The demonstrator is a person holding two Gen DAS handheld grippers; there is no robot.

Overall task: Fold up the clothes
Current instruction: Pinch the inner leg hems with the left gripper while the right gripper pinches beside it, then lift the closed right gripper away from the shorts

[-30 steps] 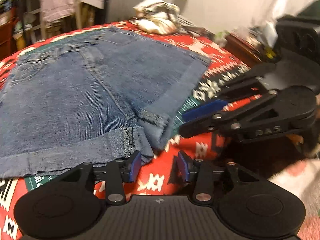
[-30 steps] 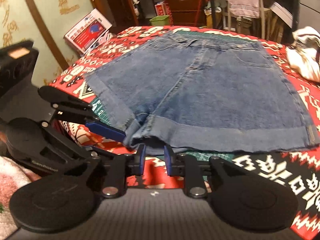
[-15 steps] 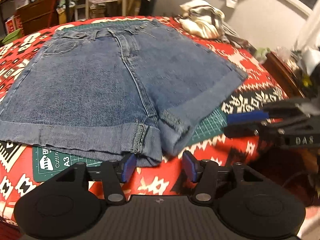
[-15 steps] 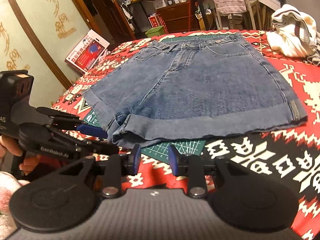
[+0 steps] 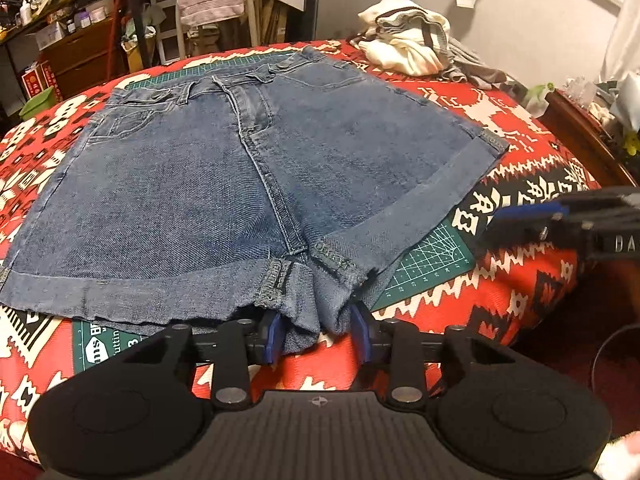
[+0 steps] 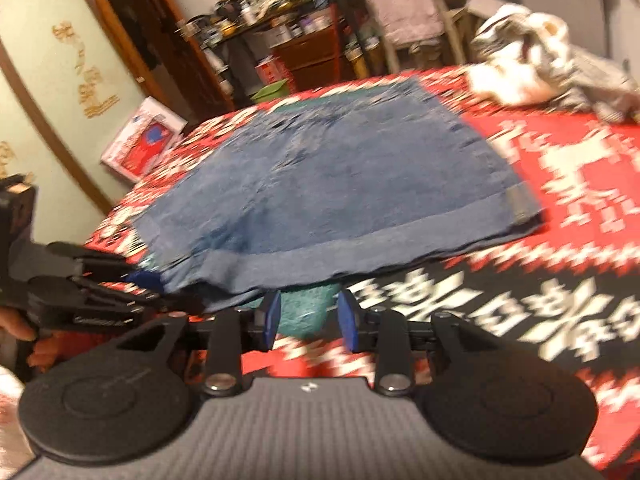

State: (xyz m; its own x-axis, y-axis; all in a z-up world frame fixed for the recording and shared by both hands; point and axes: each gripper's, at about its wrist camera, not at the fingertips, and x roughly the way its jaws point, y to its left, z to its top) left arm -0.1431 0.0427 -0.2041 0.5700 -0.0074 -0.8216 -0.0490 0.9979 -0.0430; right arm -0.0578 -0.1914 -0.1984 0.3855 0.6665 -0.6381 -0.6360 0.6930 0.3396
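Patterned red blanket [image 5: 500, 288] covers the work surface, with a green cutting mat [image 5: 424, 264] beneath the denim shorts [image 5: 248, 184], which lie flat and unfolded at centre. At 6 o'clock the left gripper [image 5: 316, 330] has its jaws apart around the crotch hem, not yet clamped. The right gripper [image 6: 308, 318] hovers apart near the leg cuff. Folding looks barely begun; every fold remains

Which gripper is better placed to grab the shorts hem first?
Left. The left gripper is open with the shorts crotch hem between its fingers; the right gripper is open over the green mat, short of the hem.
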